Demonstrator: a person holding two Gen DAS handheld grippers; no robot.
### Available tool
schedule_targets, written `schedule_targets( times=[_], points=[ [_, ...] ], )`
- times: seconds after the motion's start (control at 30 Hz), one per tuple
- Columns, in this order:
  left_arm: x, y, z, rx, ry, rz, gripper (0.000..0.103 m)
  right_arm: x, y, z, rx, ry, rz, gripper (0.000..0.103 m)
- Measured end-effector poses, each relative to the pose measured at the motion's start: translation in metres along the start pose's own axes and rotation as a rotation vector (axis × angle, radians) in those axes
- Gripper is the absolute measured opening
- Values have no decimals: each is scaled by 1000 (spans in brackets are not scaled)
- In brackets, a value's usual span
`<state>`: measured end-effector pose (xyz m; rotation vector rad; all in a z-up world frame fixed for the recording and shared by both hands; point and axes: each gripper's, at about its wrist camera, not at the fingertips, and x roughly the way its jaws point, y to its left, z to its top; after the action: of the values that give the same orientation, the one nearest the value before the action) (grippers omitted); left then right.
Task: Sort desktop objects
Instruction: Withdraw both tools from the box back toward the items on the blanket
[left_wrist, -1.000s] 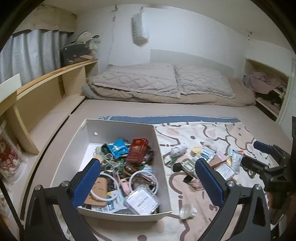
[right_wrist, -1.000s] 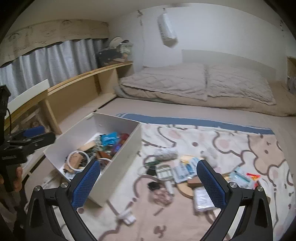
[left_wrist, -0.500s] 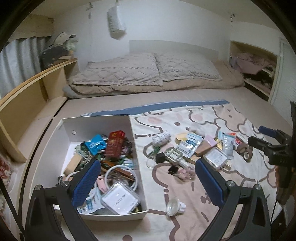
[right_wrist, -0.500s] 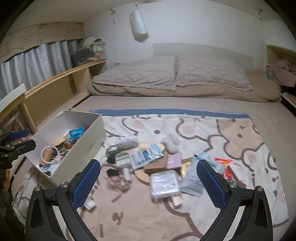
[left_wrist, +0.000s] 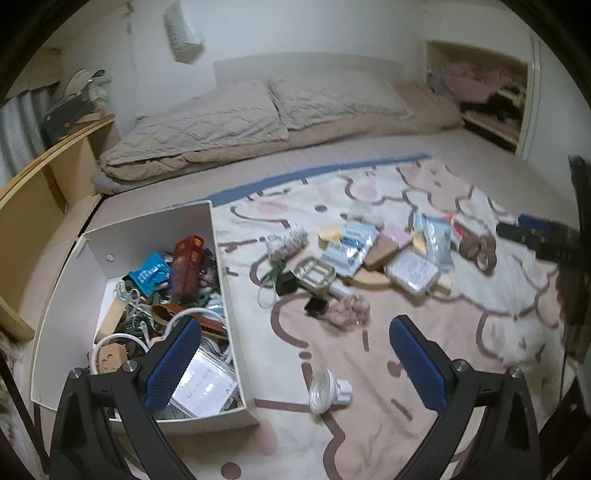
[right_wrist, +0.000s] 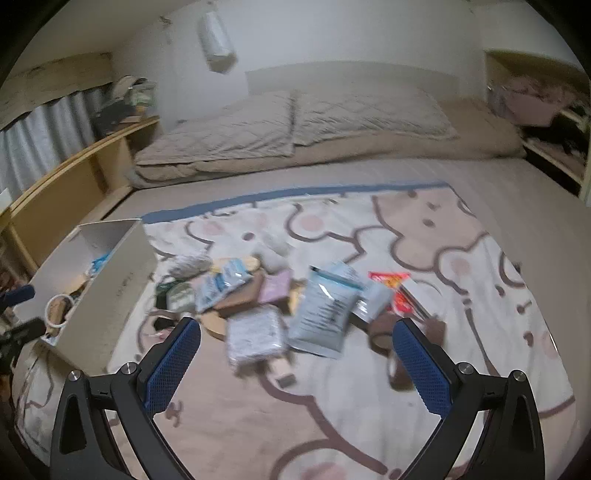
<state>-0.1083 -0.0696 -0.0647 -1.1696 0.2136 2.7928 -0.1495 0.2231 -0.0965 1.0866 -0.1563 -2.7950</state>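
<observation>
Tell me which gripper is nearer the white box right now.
Left. The left gripper hangs over the white box's near right corner; the right gripper is off over the loose pile, box far to its left.

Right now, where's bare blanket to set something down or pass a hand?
Free: the patterned blanket near both open grippers, in front of the clutter, and the far strip below the blue hem. Only a clear bulb lies near. Crowded: the middle pile around the grey-blue pouch, and the full white box.
</observation>
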Motion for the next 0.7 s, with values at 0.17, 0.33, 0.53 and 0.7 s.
schedule_targets(
  times=[0.17, 0.33, 0.53, 0.7],
  points=[
    [15, -17, -11, 60, 48, -14, 102, 9, -26, -11, 49, 39, -42, 103],
    [28, -33, -21, 114, 91, -25, 102, 19, -50, -23, 73, 80, -103, 103],
    [45, -50, -35, 191, 139, -25, 102, 36, -70, -34, 90, 133, -137, 103],
    [59, -56, -43, 209, 187, -27, 102, 49, -77, -43, 84, 171, -148, 103]
  ],
)
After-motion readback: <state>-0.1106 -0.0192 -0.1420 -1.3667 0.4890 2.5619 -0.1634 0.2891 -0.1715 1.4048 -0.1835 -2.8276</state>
